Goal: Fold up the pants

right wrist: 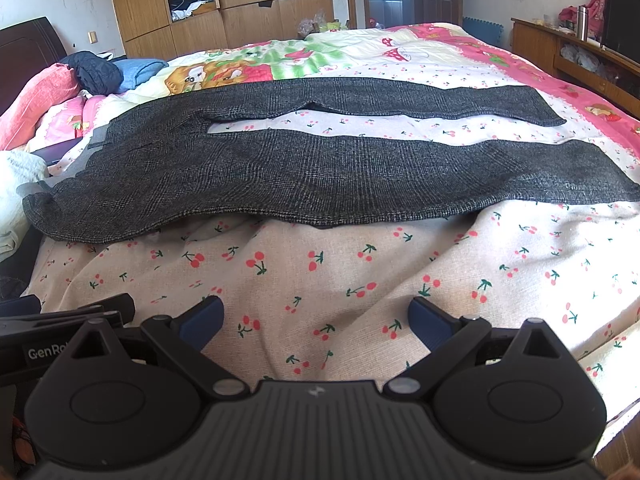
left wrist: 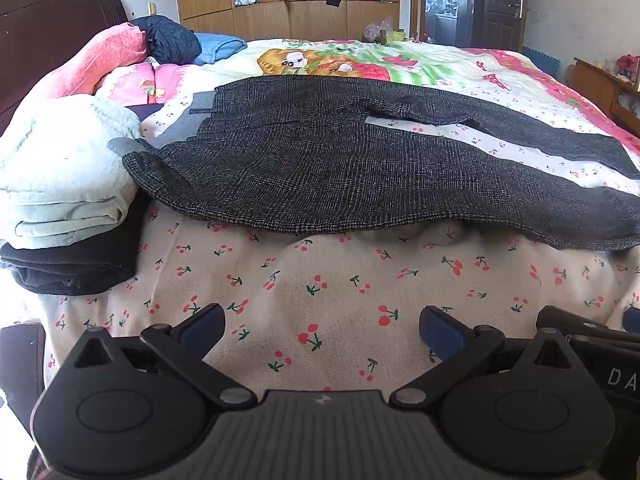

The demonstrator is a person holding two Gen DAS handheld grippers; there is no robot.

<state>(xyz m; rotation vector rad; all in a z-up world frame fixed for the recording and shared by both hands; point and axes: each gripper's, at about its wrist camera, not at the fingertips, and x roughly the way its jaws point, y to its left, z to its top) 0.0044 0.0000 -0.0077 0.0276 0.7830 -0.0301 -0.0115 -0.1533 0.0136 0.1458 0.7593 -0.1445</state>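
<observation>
Dark grey checked pants (left wrist: 320, 168) (right wrist: 304, 168) lie flat across the bed, waistband to the left, both legs stretched to the right with a strip of sheet between them. My left gripper (left wrist: 322, 332) hovers open over the cherry-print sheet, short of the pants' near edge. My right gripper (right wrist: 316, 320) is also open, just to the right of the left one, and the same distance back from the near leg. Nothing sits between either pair of blue fingertips (left wrist: 204, 330) (right wrist: 430, 322). The left gripper's body shows at the lower left of the right wrist view.
A stack of folded clothes, pale green (left wrist: 60, 176) over black (left wrist: 68, 268), sits left of the waistband. Pillows and a dark jacket (left wrist: 168, 40) lie at the headboard. A wardrobe (right wrist: 224, 4) stands behind the bed, and a wooden cabinet (right wrist: 576, 56) lines the right wall.
</observation>
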